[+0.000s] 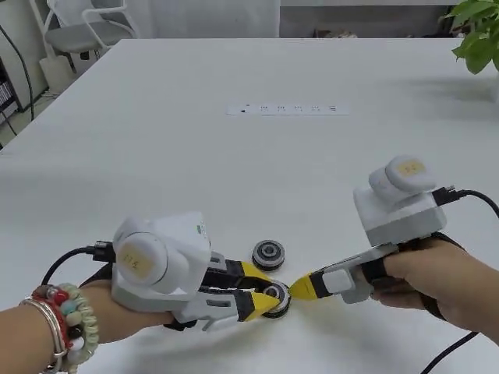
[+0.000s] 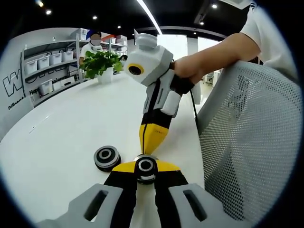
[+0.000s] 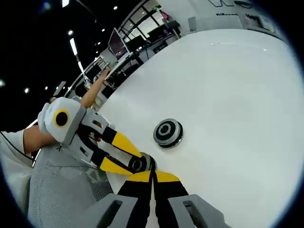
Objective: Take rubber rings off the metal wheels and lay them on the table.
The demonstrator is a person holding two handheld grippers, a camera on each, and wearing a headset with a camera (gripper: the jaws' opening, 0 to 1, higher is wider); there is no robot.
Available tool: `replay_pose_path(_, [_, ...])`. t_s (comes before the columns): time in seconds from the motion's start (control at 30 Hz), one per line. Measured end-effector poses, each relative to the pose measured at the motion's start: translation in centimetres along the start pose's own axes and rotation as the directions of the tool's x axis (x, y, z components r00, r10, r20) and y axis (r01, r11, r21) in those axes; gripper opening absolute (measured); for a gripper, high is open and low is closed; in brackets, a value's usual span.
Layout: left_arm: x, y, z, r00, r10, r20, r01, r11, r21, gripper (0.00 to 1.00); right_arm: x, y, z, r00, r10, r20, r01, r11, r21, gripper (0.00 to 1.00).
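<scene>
My left gripper (image 1: pixel 267 297) is shut on a small metal wheel (image 1: pixel 277 299) with a black rubber ring, holding it just above the table near the front edge. In the left gripper view the wheel (image 2: pixel 145 168) sits between the yellow jaws. From the right, my right gripper (image 1: pixel 299 287) comes in shut, its yellow tips touching the wheel's rim. I cannot tell whether they pinch the ring. The held wheel (image 3: pixel 139 163) lies just ahead of the right gripper (image 3: pixel 152 176). A second wheel (image 1: pixel 267 253) (image 2: pixel 107 157) (image 3: pixel 168 132) lies flat on the table nearby.
A white power strip (image 1: pixel 287 110) lies far back on the white table (image 1: pixel 156 156). A leafy plant (image 1: pixel 477 31) stands at the back right corner, and a chair (image 1: pixel 82 27) at the back left. A grey mesh chair (image 2: pixel 247 142) is close behind the front edge.
</scene>
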State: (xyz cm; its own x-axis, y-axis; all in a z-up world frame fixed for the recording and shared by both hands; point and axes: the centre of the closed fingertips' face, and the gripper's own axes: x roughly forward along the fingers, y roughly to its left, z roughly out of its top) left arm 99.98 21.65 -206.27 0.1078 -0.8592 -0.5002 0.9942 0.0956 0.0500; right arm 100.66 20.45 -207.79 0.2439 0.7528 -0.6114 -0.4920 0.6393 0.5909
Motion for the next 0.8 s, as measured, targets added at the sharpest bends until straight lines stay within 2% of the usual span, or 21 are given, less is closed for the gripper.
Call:
replay_pose_path(0.1, [0.0,0.0,0.0,1.0000,0.000,-0.001,0.000,1.000,0.001,0.09,-0.1,0.5,0.3,0.9992,0.032,0.026,-0.034,0.997,0.072,0.00])
replay_pose_path(0.13, [0.0,0.0,0.0,1.0000,0.001,0.000,-0.001,1.000,0.001,0.09,-0.3,0.5,-0.1,0.9991,0.039,0.014,-0.040,0.997,0.069,0.00])
replay_pose_path(0.33, [0.0,0.0,0.0,1.0000,0.001,0.000,-0.001,1.000,0.001,0.09,-0.2,1.1,0.0,0.9981,0.053,0.032,-0.057,0.993,0.107,0.00])
replay_pose_path(0.43, [0.1,0.0,0.0,1.0000,-0.002,-0.001,0.002,1.000,0.003,0.09,-0.6,1.3,0.1,0.9943,0.093,0.051,-0.101,0.977,0.189,0.00])
replay_pose_path(0.8, [0.1,0.0,0.0,1.0000,-0.002,-0.002,0.002,1.000,0.006,0.09,-0.4,1.9,0.4,0.9940,0.099,0.045,-0.105,0.982,0.154,0.00])
